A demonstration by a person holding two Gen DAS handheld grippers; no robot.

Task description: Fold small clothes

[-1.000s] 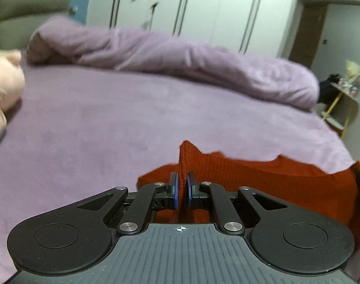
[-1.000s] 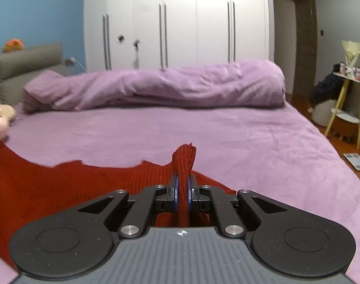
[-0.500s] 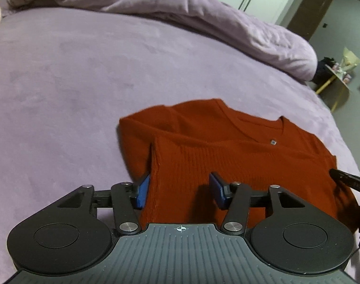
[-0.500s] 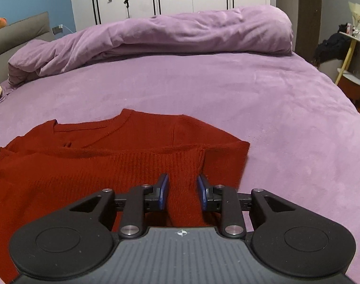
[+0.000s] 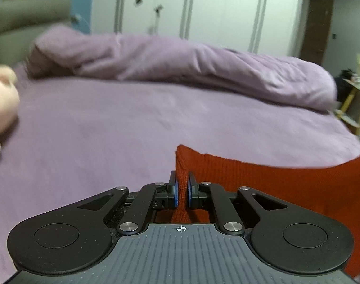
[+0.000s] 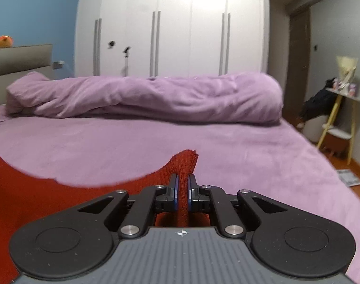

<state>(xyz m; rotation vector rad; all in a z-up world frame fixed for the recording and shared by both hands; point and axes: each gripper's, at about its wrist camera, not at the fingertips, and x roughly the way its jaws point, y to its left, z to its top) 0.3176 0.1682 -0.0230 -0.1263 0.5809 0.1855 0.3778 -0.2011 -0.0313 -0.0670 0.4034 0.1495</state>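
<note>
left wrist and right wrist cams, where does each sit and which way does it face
Left wrist: sits on the left tongs, faces along them across the purple bed to the white wardrobe; only the tongs show, shut on the red sweater.
Right wrist: on the right tongs, same direction, shut on the sweater's other end.
Shared: sweater, bed, rolled duvet, wardrobe.

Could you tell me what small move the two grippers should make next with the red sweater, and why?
Probably carry both pinched corners forward over the bed and lay them down. The left gripper and right gripper are each shut on a bunched edge of the red sweater, which hangs lifted and slack between them.
</note>
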